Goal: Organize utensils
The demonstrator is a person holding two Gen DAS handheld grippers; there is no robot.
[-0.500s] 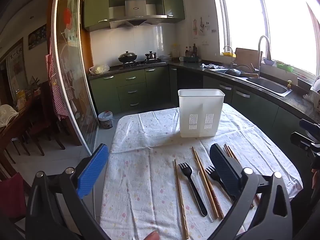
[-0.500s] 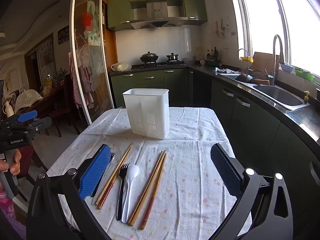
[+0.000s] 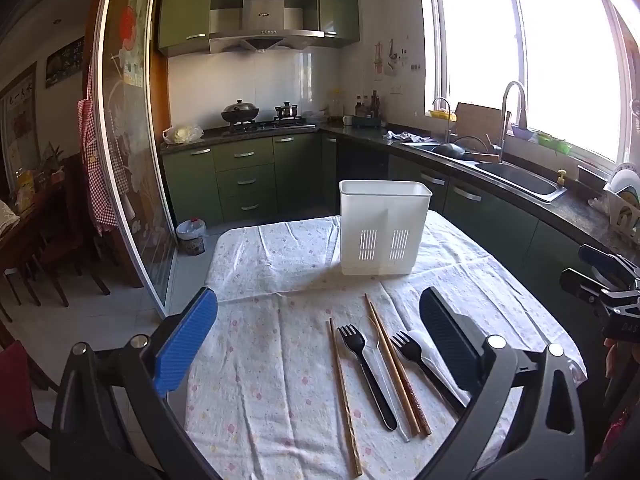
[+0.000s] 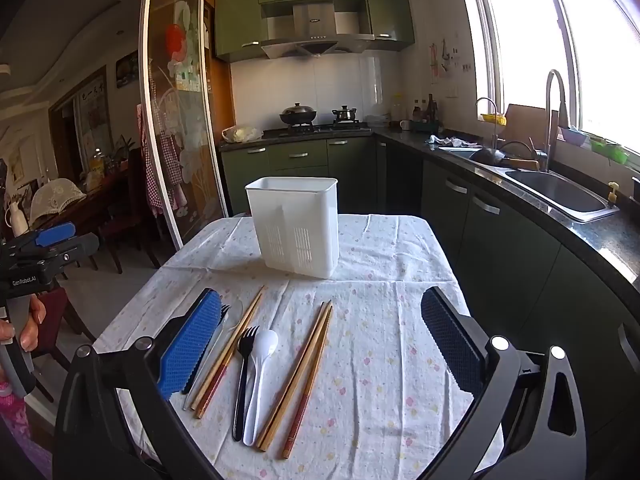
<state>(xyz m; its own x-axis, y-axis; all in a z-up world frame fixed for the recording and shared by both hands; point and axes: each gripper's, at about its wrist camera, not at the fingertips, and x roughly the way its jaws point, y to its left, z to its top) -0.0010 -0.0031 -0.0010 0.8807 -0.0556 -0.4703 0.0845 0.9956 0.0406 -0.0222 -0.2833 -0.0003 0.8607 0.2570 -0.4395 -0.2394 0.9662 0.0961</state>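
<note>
A white slotted utensil caddy point(image 4: 296, 226) stands upright toward the 12 o'clock end of a floral-clothed tabletop point(image 4: 384, 344) in a green-cabinet kitchen, with nothing visible rising above its rim; its interior is hidden from both cameras. The job appears not to have begun: every utensil in view lies flat on the cloth in a loose row toward 6 o'clock, well apart from the caddy.

In the right wrist view, that row runs from 9 o'clock to 3 o'clock: a clear plastic utensil point(image 4: 212, 354) partly behind the blue finger pad, a pair of chopsticks point(image 4: 228, 354), a black fork point(image 4: 243, 376) touching a white spoon point(image 4: 260, 376), then a second chopstick pair point(image 4: 302, 376). The left wrist view adds a single chopstick point(image 3: 345, 400) and another black fork point(image 3: 366, 376) at the row's 9 o'clock end.

The right gripper point(image 4: 320, 344) hovers above the row, its fingers spread wide and holding nothing. The left gripper point(image 3: 318, 344) is likewise wide open and empty, poised over the row's other end; its right finger hides part of the utensils.

By this evidence, all of the sorting is left: each fork, spoon and chopstick must yet be lifted and stood in the caddy.
</note>
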